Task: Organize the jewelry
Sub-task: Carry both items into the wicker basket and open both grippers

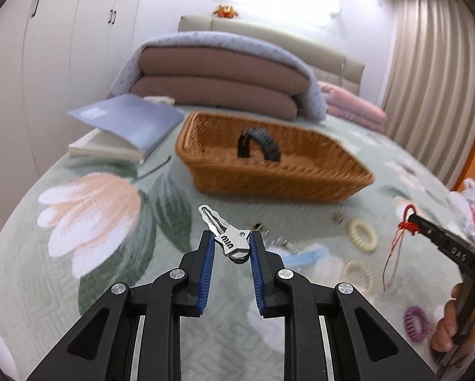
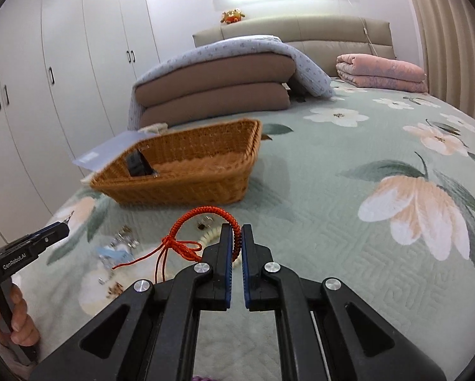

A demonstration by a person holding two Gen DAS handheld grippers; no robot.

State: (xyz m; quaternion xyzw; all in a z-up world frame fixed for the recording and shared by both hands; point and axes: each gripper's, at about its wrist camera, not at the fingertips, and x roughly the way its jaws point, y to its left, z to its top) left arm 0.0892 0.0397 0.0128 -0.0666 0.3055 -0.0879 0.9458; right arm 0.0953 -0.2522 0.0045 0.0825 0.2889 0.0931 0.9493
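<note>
While left tongs [image 1: 229, 243] pinch silver clip [image 1: 224, 233] between blue pads, clip lifted above bed [image 1: 110, 285]. Right tongs [image 2: 236, 231] closed on red cord bracelet [image 2: 205, 222], loop and knotted tails hanging left. Spiral hair ties [image 1: 363, 234], purple tie [image 1: 416, 323], small metal pieces scattered near bed's front edge. Wicker basket [image 1: 269, 171] beyond, mid-bed, black clip [image 1: 259, 144] inside; book [image 1: 126, 123] left of basket.

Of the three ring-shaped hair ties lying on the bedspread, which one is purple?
The purple hair tie lies closest to the camera, by the person's hand; the two cream ones lie farther away.
</note>
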